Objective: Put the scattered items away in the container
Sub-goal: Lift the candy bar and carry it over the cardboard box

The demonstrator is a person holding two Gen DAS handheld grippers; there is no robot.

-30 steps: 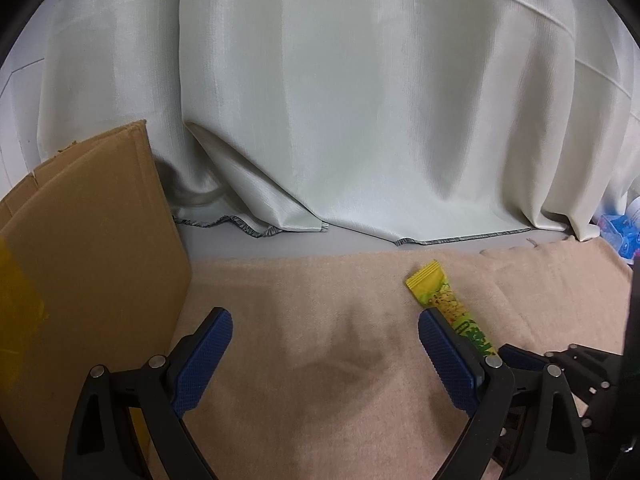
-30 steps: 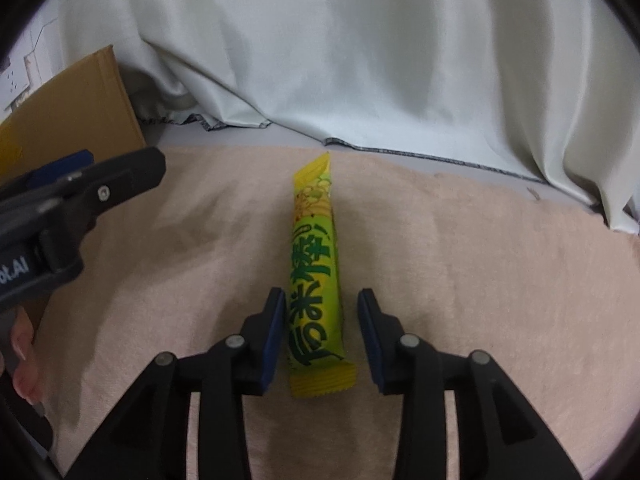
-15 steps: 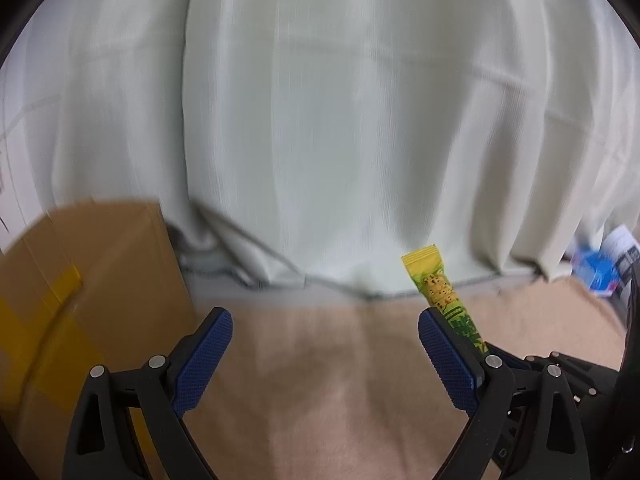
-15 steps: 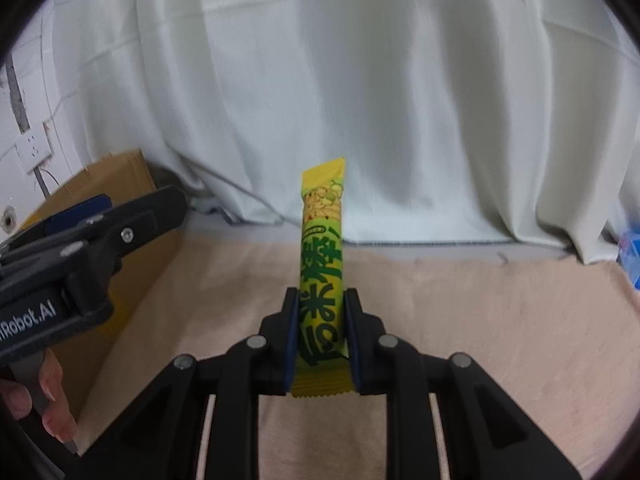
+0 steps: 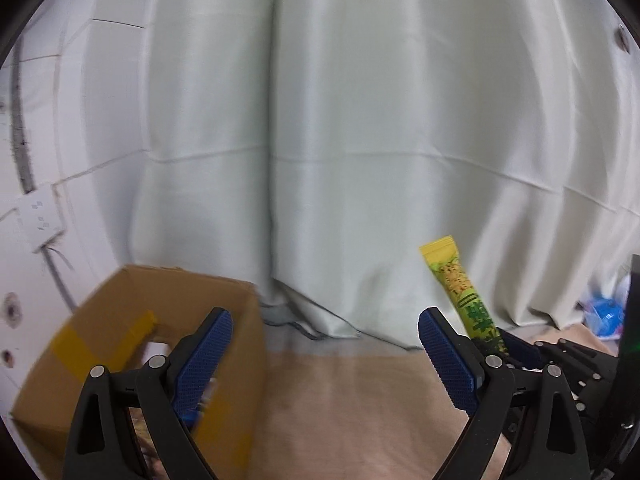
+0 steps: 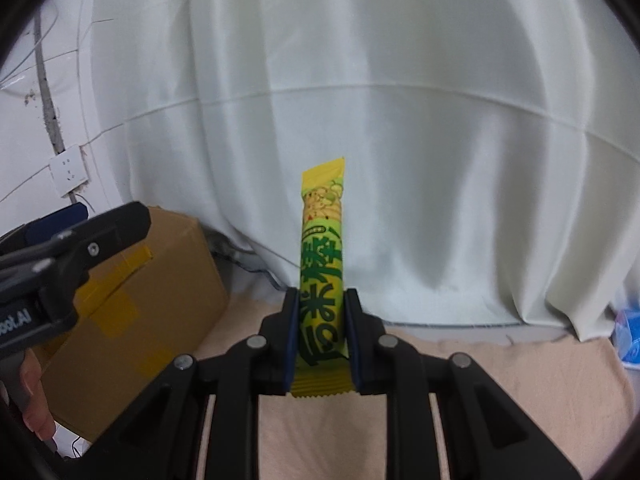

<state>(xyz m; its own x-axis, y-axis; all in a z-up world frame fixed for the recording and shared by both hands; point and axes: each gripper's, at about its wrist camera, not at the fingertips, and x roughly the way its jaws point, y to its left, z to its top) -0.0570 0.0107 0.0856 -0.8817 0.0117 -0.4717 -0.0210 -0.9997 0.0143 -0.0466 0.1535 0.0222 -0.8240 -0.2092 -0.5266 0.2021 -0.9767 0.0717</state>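
the snack bar (image 6: 322, 276), a long yellow and green packet with dark green lettering, is pinched near its lower end between the blue pads of the right gripper (image 6: 322, 330), whose jaws have just been closing onto it; the packet stands up out of the jaws, lifted clear of the beige cloth (image 6: 500, 392) below, its crimped bottom edge showing just under the pads and its top seam set against the pale curtain (image 6: 400, 120). in the left wrist view the same packet (image 5: 460, 284) leans up on the right side, just behind the left gripper's right finger. the left gripper (image 5: 324, 356) is spread wide with nothing between its pads, one finger over the open top of the cardboard box (image 5: 224, 360) and the other over the cloth. the box sits at the left edge of the cloth, patched with yellow tape (image 6: 120, 304), and something lies inside it, too blurred to tell what. in the right wrist view the left gripper shows at the left in front of the box, with fingertips (image 6: 36, 420) of a hand below it. a wall socket (image 6: 68, 174) sits on the white wall, and a blue and white bundle (image 6: 630, 332) lies at the far right by the curtain hem
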